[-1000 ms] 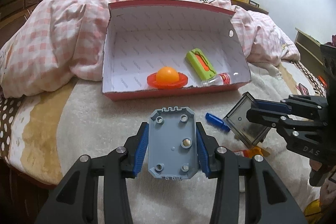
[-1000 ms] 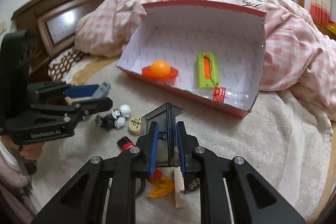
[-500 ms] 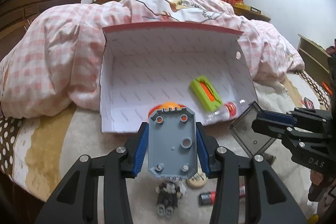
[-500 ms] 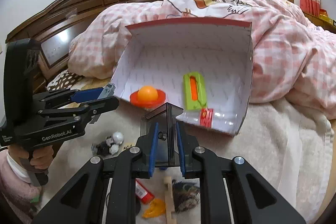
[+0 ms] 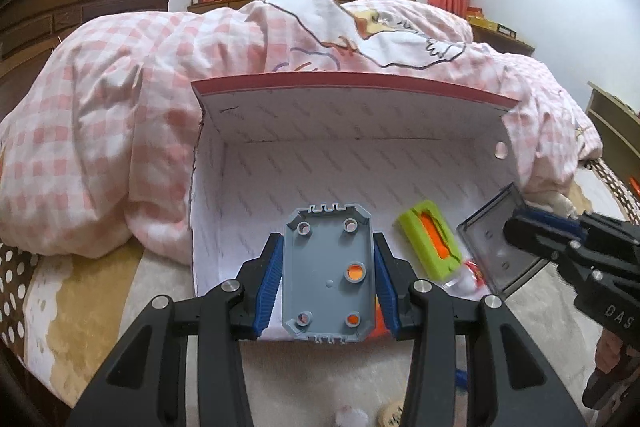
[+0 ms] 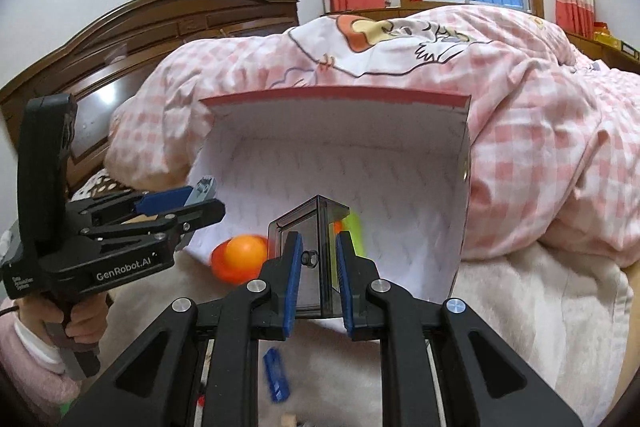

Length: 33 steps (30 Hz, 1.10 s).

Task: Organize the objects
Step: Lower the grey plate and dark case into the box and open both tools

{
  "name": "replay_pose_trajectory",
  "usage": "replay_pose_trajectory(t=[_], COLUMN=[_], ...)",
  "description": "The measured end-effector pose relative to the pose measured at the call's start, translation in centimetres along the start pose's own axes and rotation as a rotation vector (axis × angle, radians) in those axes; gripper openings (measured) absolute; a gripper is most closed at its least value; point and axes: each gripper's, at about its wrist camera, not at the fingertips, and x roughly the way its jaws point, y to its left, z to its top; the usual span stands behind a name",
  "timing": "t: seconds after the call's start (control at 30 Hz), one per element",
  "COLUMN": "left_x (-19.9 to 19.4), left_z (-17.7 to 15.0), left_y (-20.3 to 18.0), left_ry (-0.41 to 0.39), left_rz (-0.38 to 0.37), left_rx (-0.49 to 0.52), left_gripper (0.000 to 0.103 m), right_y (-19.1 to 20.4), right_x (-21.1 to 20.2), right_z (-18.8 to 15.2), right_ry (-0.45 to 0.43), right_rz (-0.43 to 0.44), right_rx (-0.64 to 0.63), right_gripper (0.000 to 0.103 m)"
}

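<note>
Box (image 5: 352, 163), red-edged and white inside, lies tipped on its side on the bed with its open mouth facing the cameras, propped against the pink checked quilt (image 5: 120, 99). Left of the box's mouth, the left gripper (image 5: 327, 277) points forward and down at it, jaws clamped on the long edges of a grey plate (image 5: 326, 267) held flat-on to the lens, its holes showing orange from behind. In the right wrist view that same tool sits at the box's left edge, a hand (image 6: 82, 321) in a pink sleeve wrapped round its pistol grip. Inside the box, low on the floor: an orange ball on an orange disc (image 6: 240, 257), then to its right a lime-green piece with an orange strip (image 5: 430, 245). In front of the box's middle in the right wrist view, the right gripper (image 6: 318, 275) angles down, blue pads pinched onto a smoky clear cube (image 6: 316, 251) standing corner-forward. In front of the box, on the cream blanket (image 6: 540, 307), lies a small blue block (image 6: 276, 375).
</note>
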Motion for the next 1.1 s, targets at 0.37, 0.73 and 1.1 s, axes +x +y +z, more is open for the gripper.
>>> replay_pose_trajectory(t=[0.37,0.73,1.1], left_x=[4.0,7.7,8.7], left_z=[1.4,2.3,2.5], left_y=[1.1,1.4,0.2], left_ry=[0.025,0.055,0.035], left_rz=[0.022,0.056,0.096], left_rx=[-0.018,-0.023,0.011], left_gripper=[0.042,0.042,0.065], right_y=[-1.1,-2.3,-3.0], right_x=[3.3,6.0,7.0], right_z=[1.4,1.9,1.5], right_ry=[0.011,0.028,0.030], right_rz=[-0.068,-0.158,-0.209], right_rx=[0.002,-0.011,-0.005], right_gripper=[0.018,0.019,0.021])
